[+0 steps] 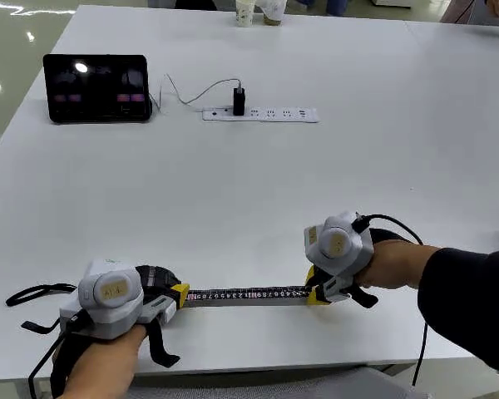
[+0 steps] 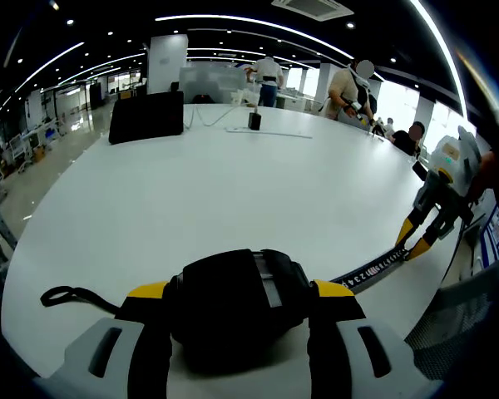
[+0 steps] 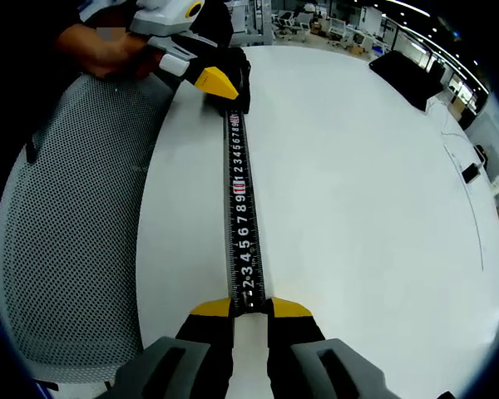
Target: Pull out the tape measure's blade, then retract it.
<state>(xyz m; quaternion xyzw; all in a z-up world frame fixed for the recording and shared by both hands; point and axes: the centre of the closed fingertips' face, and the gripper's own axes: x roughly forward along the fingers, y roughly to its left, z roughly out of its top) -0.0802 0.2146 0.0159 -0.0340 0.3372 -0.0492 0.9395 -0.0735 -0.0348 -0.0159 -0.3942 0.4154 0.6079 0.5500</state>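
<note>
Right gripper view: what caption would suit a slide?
Right gripper pinches the tape measure blade, stretched over the white table to its case in the left gripper.

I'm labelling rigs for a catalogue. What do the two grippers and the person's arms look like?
Both the left gripper and right gripper have rounded pale grey bodies, a yellowish tag on top and yellow-tipped jaws. A black cable leaves the right one. That arm wears a dark sleeve.

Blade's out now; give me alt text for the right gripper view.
The right gripper pinches the end of the tape blade, which runs straight across the white table to the black tape measure case held by the left gripper. A grey mesh chair sits beside the table.
</note>
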